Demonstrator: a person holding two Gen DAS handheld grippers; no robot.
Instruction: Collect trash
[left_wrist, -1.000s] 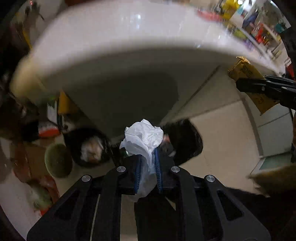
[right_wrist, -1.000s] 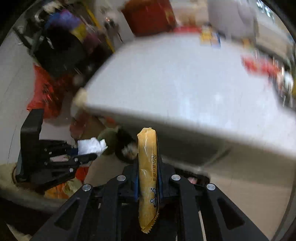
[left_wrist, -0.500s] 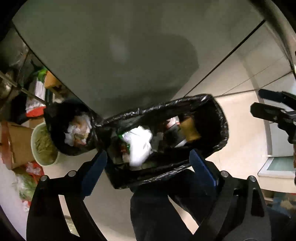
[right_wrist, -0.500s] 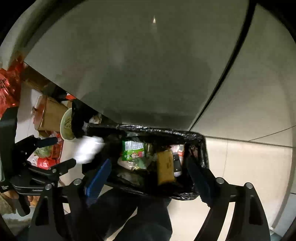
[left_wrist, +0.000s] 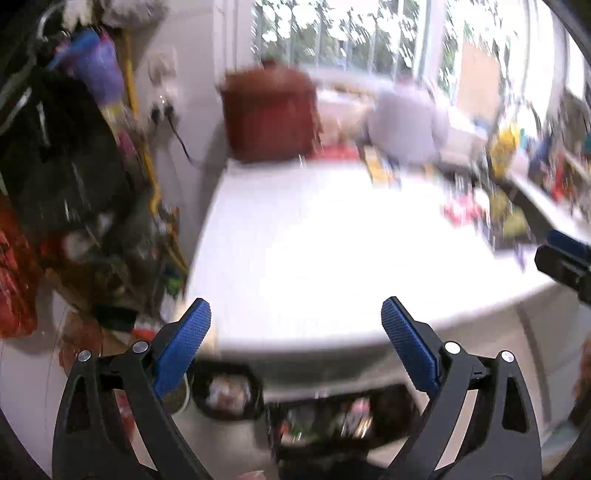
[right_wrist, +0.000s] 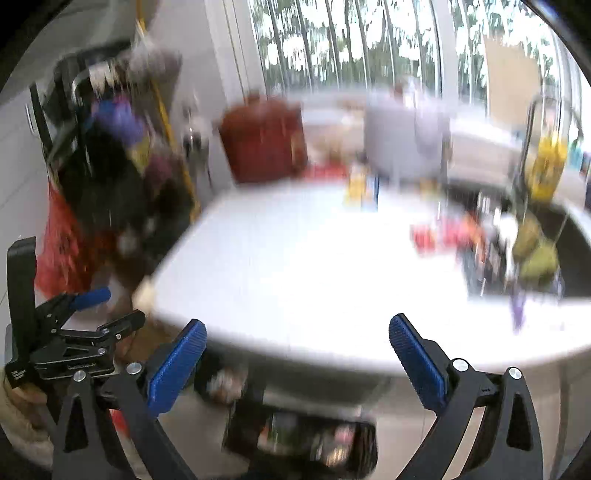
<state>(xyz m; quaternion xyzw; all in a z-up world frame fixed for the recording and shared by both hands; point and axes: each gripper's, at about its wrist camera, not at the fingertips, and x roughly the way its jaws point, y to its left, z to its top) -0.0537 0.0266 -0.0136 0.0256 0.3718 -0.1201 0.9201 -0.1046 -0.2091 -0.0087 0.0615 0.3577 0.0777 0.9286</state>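
Note:
Both views are blurred by motion. My left gripper (left_wrist: 295, 325) is open and empty, level with the near edge of the white counter (left_wrist: 332, 251). My right gripper (right_wrist: 295, 343) is open and empty at the same edge. The black-lined trash bin (left_wrist: 340, 417) with wrappers inside sits on the floor below the counter; it also shows in the right wrist view (right_wrist: 306, 439). Red and yellow-green litter (right_wrist: 480, 236) lies on the counter's right side. The left gripper shows at the left of the right wrist view (right_wrist: 107, 306).
A red box (left_wrist: 269, 114) and a grey container (left_wrist: 402, 122) stand at the counter's back by a window. A second small black-bagged bin (left_wrist: 225, 391) sits left of the trash bin. Bags and clutter (left_wrist: 66, 166) fill the left wall. A sink area (right_wrist: 546, 229) lies far right.
The white tissue and the yellow wrapper went from my grippers into the bin. Both grippers opened, then swung up from the bin to face the counter.

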